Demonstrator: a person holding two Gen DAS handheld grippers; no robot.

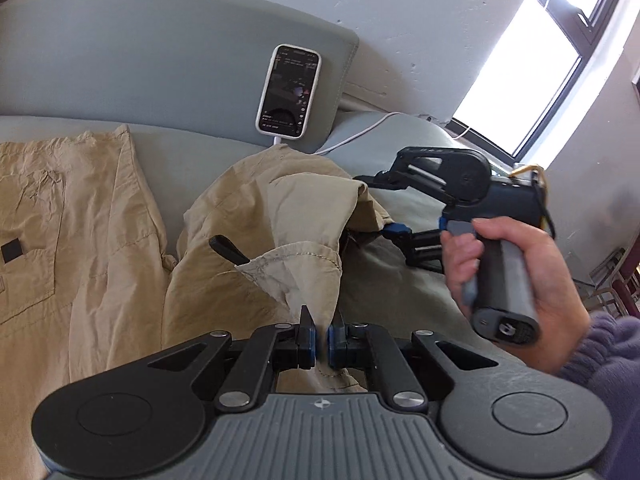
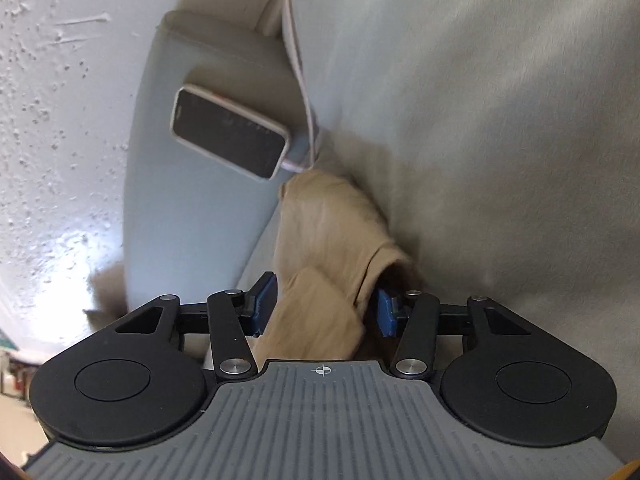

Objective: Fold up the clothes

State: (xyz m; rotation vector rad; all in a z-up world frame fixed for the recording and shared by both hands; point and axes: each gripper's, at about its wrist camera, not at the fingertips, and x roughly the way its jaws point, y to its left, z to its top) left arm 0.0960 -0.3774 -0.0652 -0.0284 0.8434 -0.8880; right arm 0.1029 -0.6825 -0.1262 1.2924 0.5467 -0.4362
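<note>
A khaki garment [image 1: 256, 216] lies crumpled on the grey sofa [image 1: 160, 60], with a flatter part with a pocket [image 1: 80, 220] spread out to the left. My left gripper [image 1: 322, 336] is shut on a stitched hem of the garment, which rises from its pads. To the right a hand [image 1: 520, 264] holds my right gripper [image 1: 372, 204] at the garment's far edge. In the right wrist view, the right gripper [image 2: 324, 308] has a fold of the khaki cloth [image 2: 320, 240] between its blue pads [image 2: 264, 304], with a thin dark gap beside the right pad.
A phone [image 1: 289, 90] with a lit screen leans on the sofa back, with a white cable [image 1: 360, 134] running from it over the cushion. It also shows in the right wrist view as the phone [image 2: 228, 138]. A bright window [image 1: 532, 60] is at the upper right.
</note>
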